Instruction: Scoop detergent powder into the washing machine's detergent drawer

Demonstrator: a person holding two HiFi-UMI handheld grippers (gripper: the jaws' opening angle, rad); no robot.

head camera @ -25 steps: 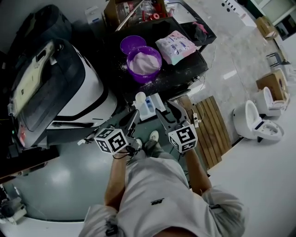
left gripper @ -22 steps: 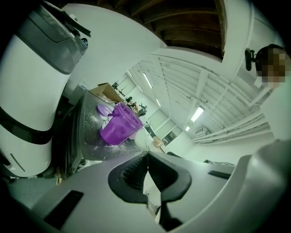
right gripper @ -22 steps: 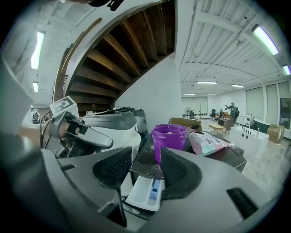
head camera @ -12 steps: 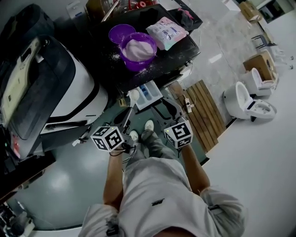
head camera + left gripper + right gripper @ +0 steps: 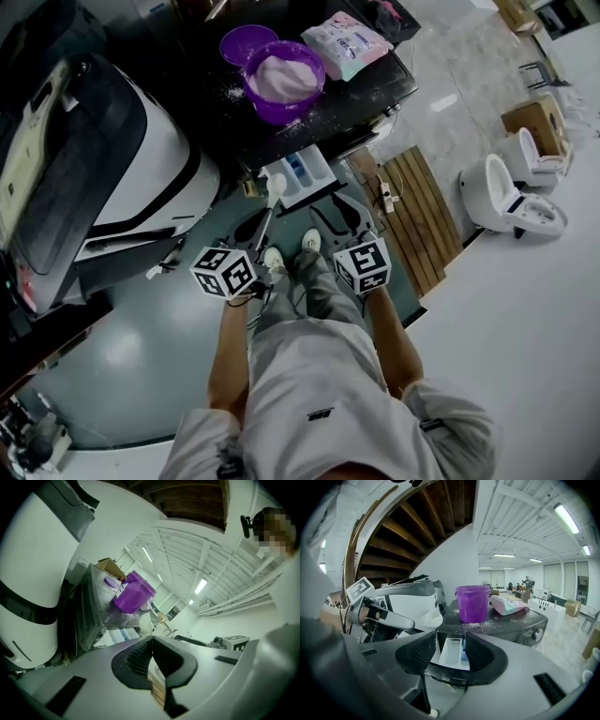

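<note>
The dark surface carries a purple tub full of white powder, with a purple lid just beside it. A pink bag lies near the tub, and spilled specks dot the top.

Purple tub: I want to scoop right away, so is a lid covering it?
No, the purple tub is uncovered in the head view, with pale powder showing inside.

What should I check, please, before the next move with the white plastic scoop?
1. Grip: left gripper shut on the white plastic scoop: ok.
2. Spare hand: right gripper open and empty: ok.
3. Target: white detergent drawer pulled out of the machine: ok.
4. Supply: round purple plastic bucket uncovered, white powder inside: ok.
5. Scoop loaded with powder: cannot tell.
</note>
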